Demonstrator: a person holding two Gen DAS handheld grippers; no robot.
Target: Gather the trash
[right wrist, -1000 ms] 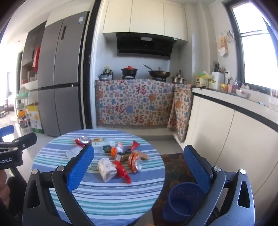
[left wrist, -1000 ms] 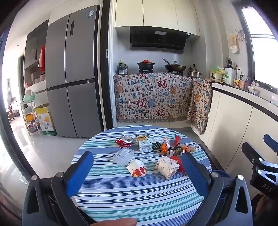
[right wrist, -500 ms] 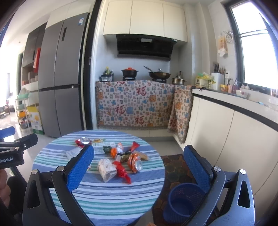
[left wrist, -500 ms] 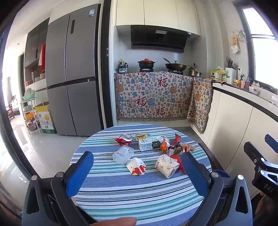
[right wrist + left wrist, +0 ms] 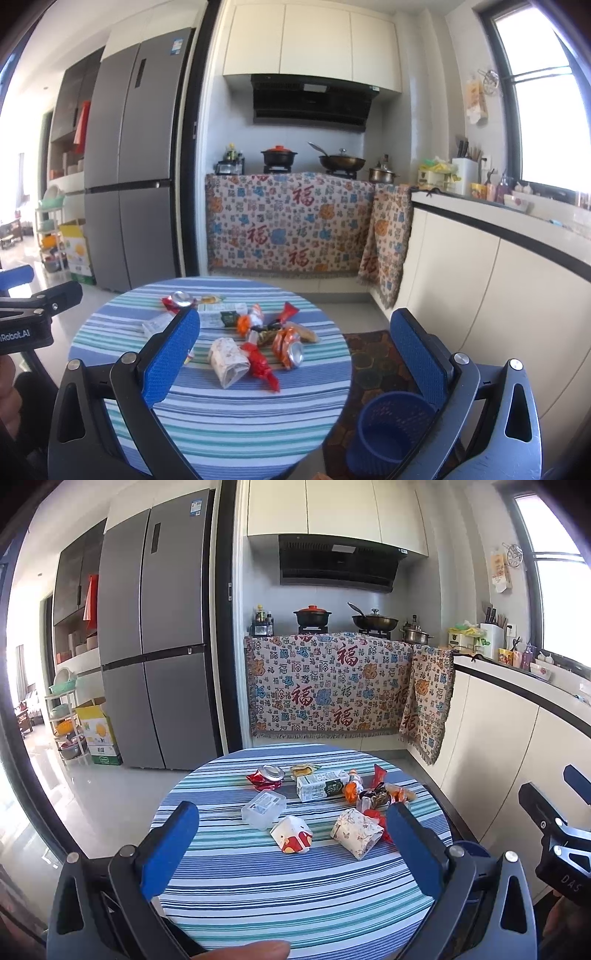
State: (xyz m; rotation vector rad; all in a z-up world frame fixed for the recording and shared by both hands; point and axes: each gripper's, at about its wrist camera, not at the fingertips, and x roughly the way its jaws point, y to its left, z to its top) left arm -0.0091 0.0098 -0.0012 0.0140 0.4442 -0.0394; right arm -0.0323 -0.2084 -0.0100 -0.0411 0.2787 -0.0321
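Nothing shifted; only right view shows blue bin.

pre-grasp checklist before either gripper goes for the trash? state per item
1. Left gripper open, nothing in it: ok.
2. Right gripper open, nothing in it: ok.
3. Bin upright on the floor right of the table, mouth clear: ok.
4. Trash in view on the table: carton, crushed can, clear box: ok.
5. Pieces separated for a clean grasp: not ok in the middle cluster, wrappers overlap.
6. Bin empty: cannot tell.
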